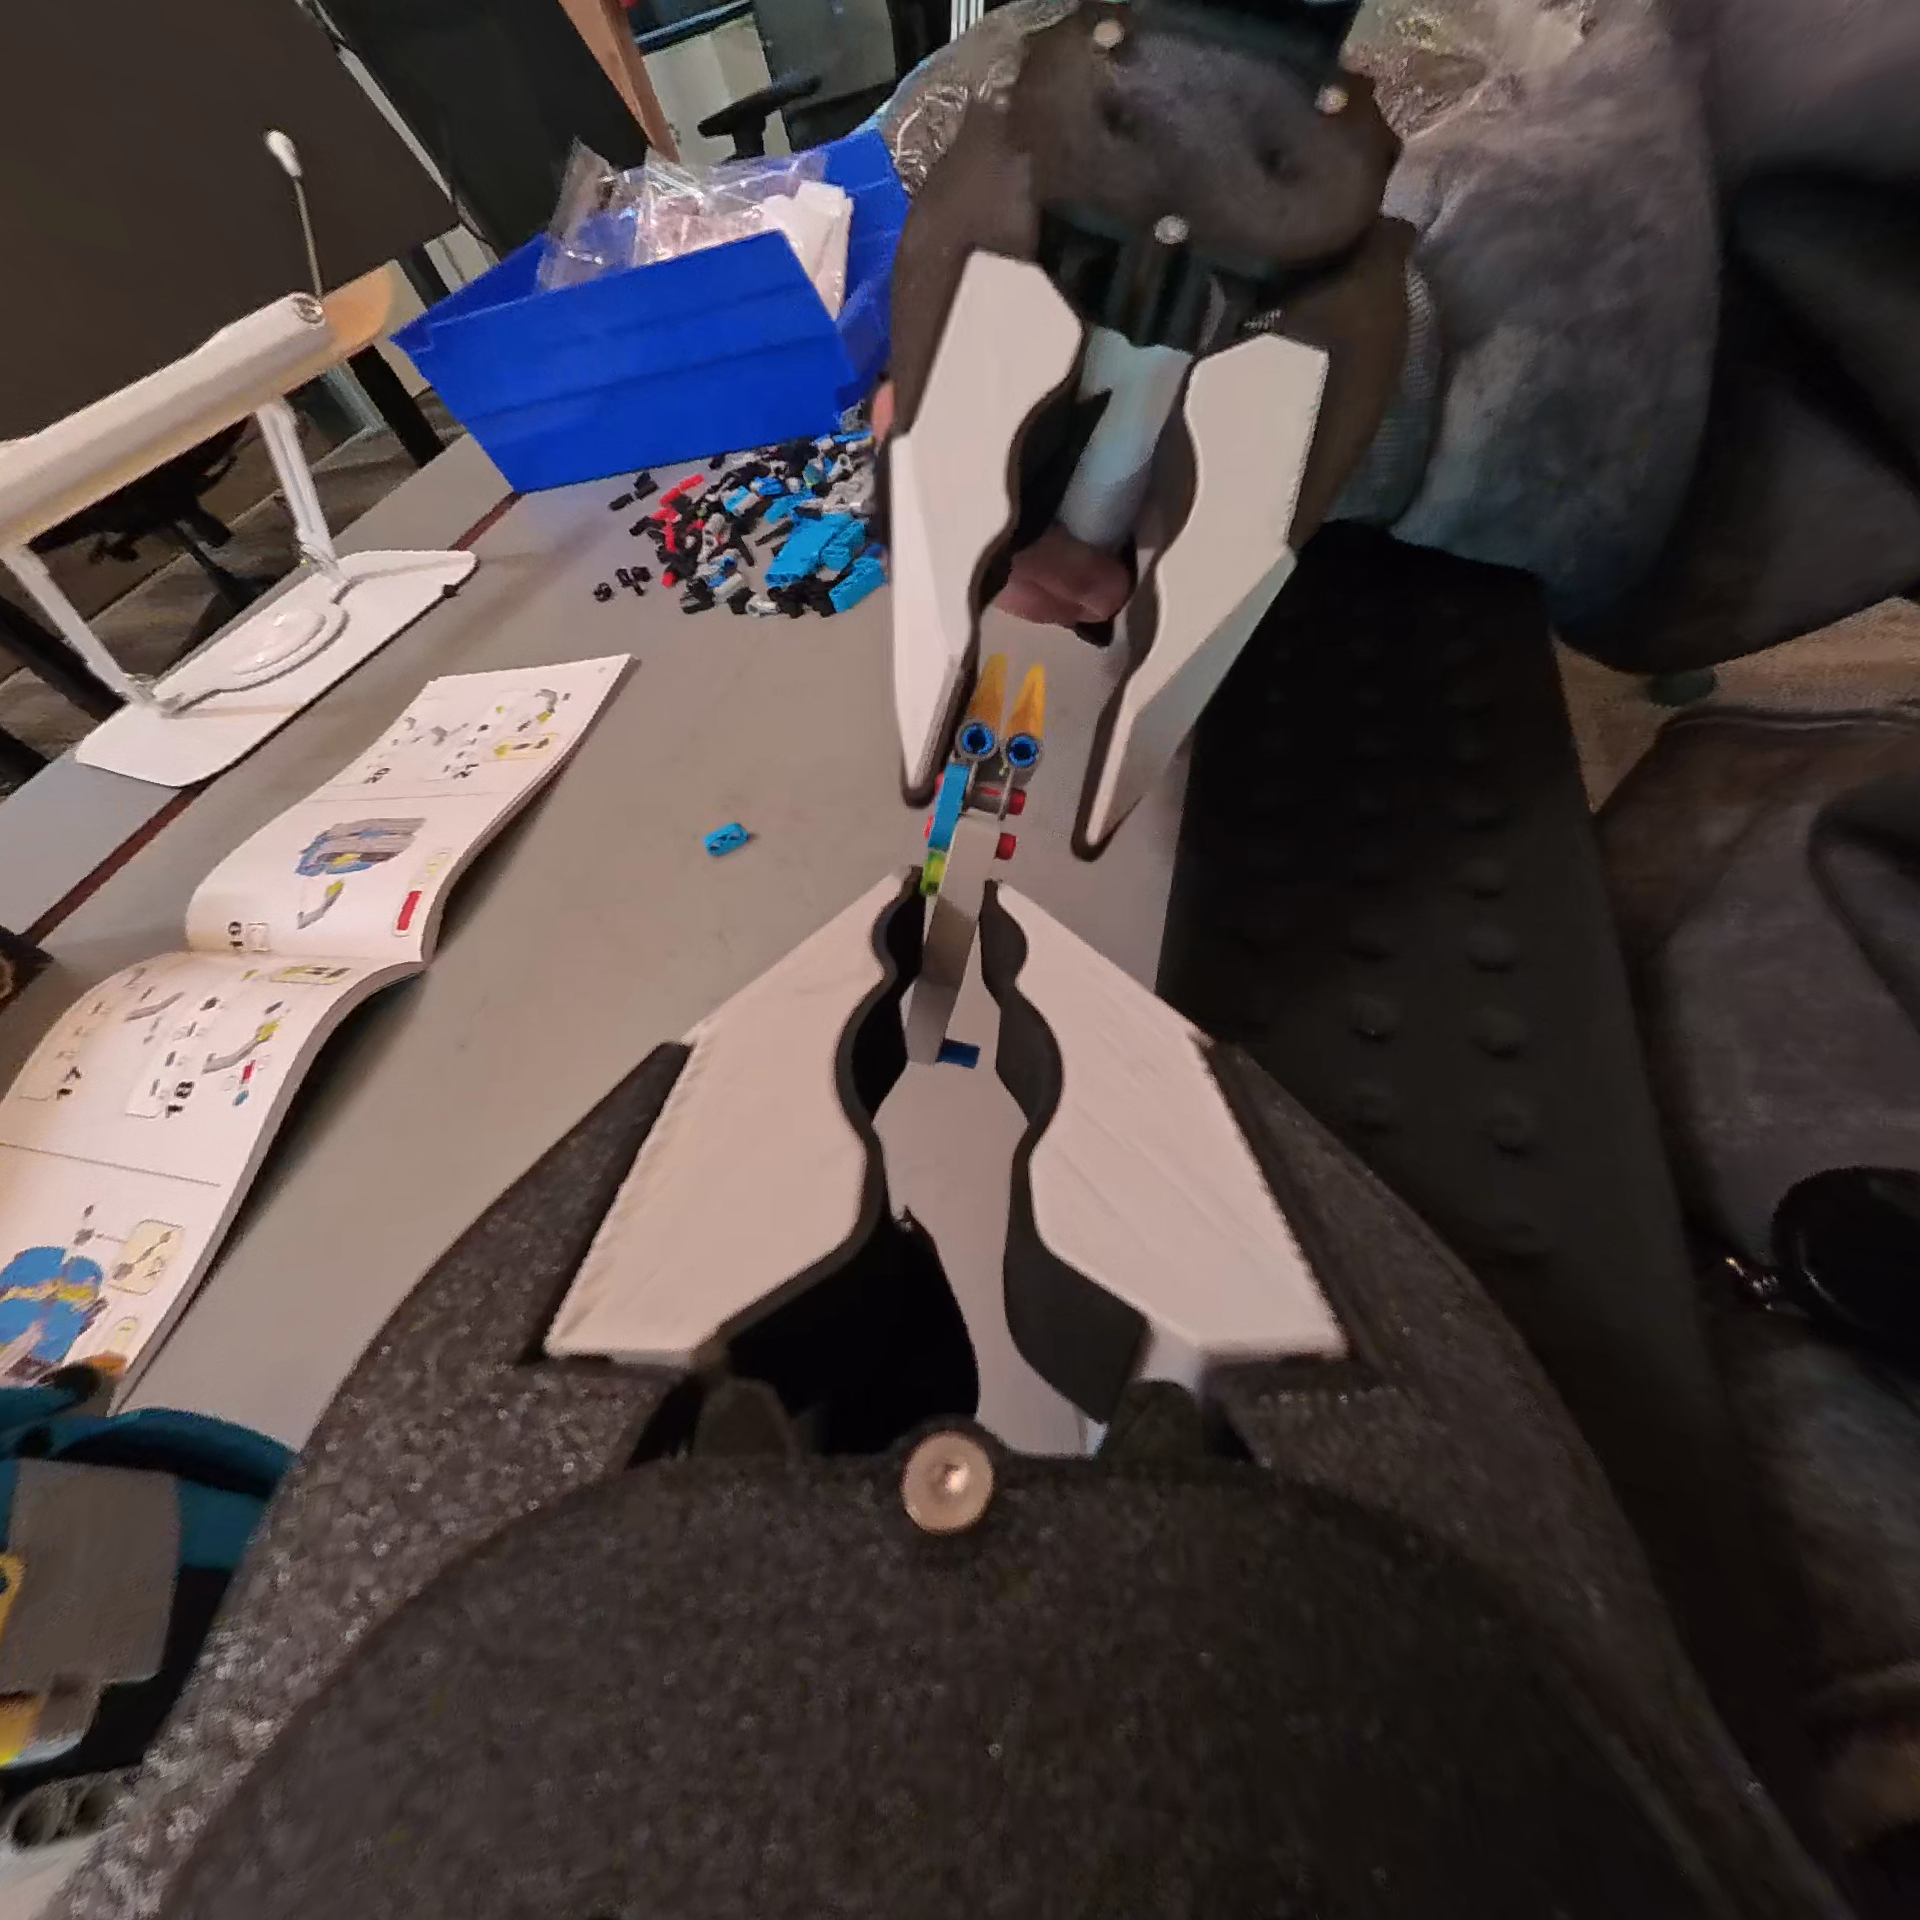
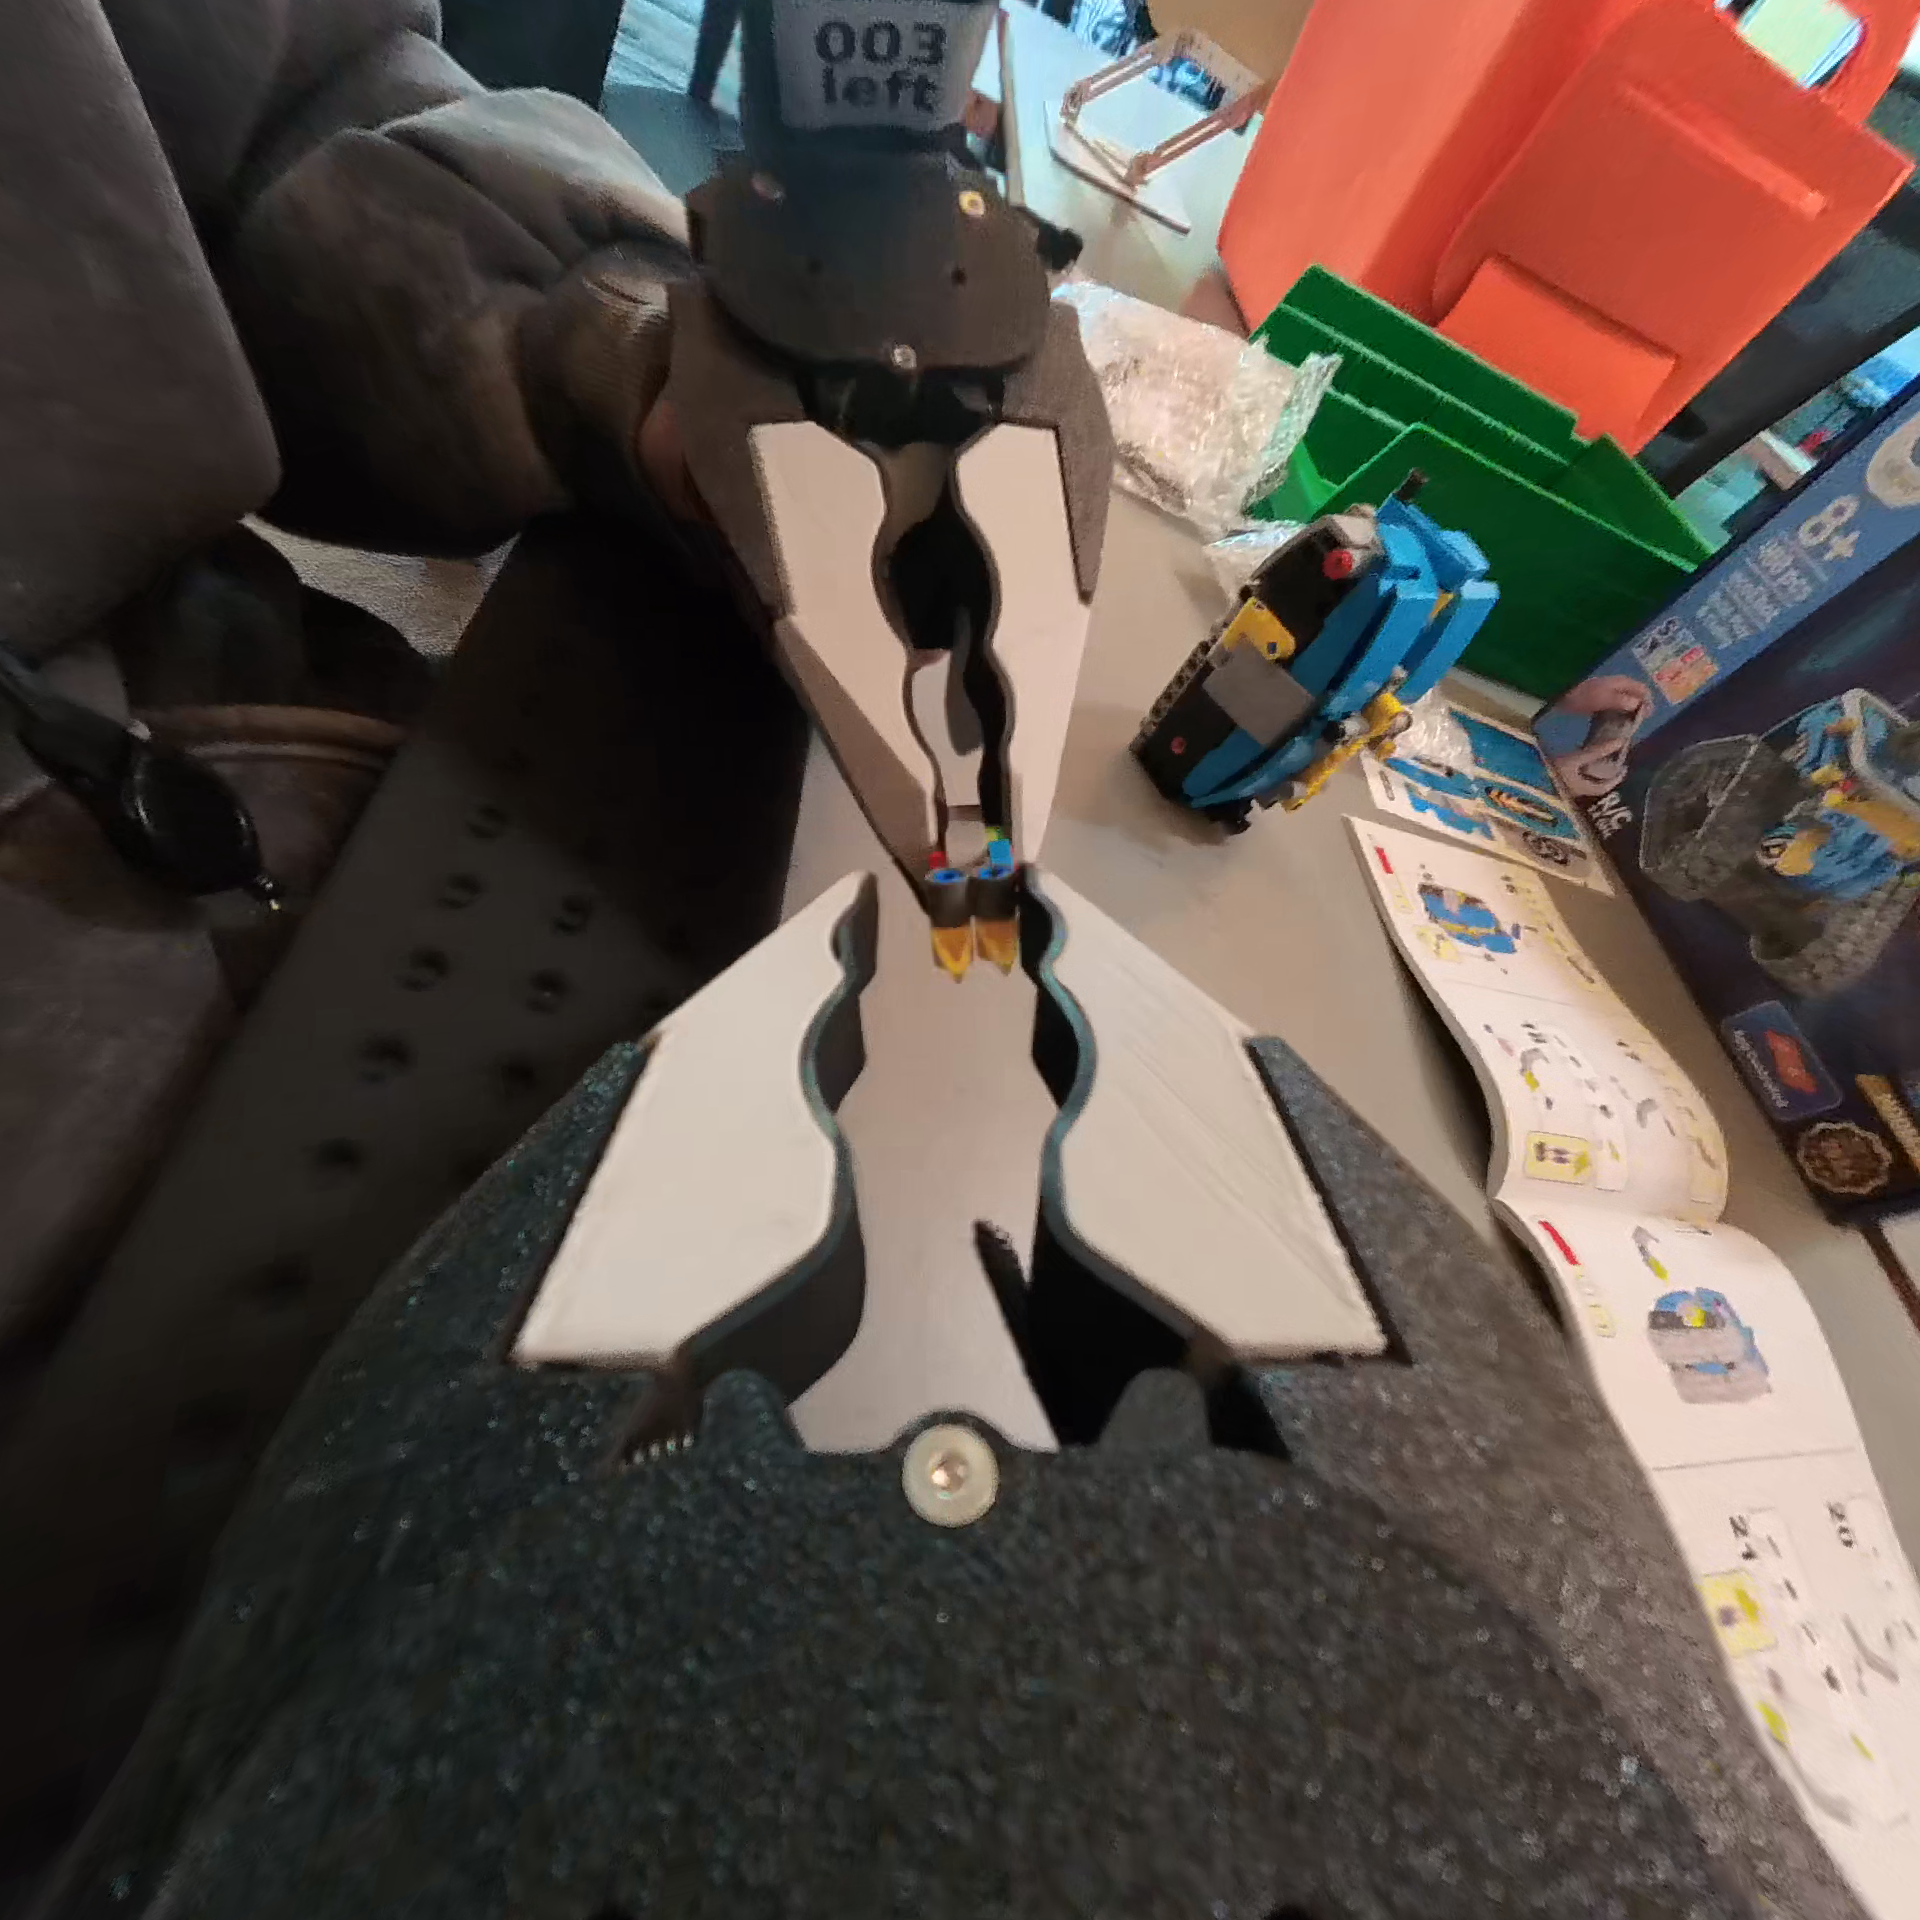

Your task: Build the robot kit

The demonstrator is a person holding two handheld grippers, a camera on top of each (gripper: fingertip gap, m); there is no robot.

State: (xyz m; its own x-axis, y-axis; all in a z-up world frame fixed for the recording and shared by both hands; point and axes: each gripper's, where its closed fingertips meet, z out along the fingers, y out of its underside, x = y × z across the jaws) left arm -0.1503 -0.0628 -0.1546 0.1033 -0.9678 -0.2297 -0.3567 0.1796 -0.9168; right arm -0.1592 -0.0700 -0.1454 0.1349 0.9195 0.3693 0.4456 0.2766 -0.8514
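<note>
My left gripper is shut on the grey beam end of a small brick assembly and holds it above the grey table. The assembly has two blue rings, two orange-yellow cones and red pins. My right gripper comes in from the opposite side with its jaws open, one on each side of the cone end. In the right wrist view the cones of the assembly point between the open fingertips of my right gripper, and the left gripper grips it from behind.
A blue bin, a pile of loose pieces, one stray blue piece, an open booklet and a white stand lie to the left. A partly built blue model, green bins and a box lie on the other side. The tips of both grippers are at nearly the same place.
</note>
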